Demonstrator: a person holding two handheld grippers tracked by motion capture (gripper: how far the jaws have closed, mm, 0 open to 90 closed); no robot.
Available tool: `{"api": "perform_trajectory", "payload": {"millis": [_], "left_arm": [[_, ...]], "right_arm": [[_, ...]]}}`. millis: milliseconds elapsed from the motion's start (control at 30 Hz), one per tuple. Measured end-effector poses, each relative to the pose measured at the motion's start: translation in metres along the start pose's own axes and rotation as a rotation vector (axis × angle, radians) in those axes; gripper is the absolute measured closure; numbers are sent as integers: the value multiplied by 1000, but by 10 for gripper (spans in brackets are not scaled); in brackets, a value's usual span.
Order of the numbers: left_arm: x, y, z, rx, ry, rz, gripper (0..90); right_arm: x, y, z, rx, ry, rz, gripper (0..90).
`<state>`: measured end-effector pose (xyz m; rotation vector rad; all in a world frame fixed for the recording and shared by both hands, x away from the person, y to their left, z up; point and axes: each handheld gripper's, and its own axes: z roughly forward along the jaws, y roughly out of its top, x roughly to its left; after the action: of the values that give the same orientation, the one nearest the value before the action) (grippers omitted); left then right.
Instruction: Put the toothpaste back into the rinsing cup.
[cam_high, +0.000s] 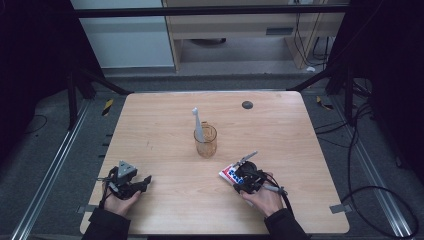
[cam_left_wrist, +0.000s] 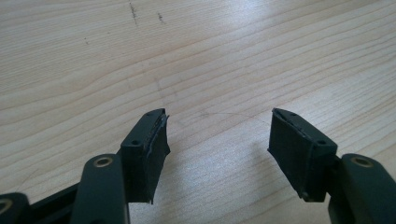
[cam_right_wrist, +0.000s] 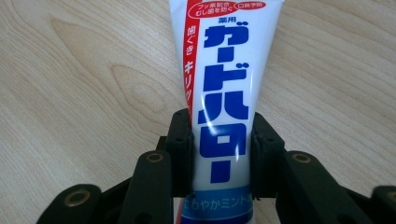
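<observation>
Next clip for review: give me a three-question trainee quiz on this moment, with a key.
1. True or false: the left gripper holds something.
2. What do the pads of the right gripper press on? A) cup B) toothpaste tube C) toothbrush
3. Where is the white toothbrush?

Key:
1. False: its jaws stand open over the bare table.
2. B: the toothpaste tube, lying on the table.
3. Standing in the amber cup, head up.
</observation>
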<state>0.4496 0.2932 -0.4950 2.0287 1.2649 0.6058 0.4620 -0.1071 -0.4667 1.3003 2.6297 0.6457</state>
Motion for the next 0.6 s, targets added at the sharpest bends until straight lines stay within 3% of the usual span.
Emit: {"api": "perform_trajectory", "payload": {"millis": [67,367,600], "left_arm": [[0,0,-1,0,0,2,365],[0,0,-1,-1,-1,-2,364],[0,0,-1,0,-1,-6,364]], "right_arm": [[0,0,-1,-4,8,1,672],[-4,2,-17,-144,28,14,680],[-11,11,-36,-314,13,48,683]]}}
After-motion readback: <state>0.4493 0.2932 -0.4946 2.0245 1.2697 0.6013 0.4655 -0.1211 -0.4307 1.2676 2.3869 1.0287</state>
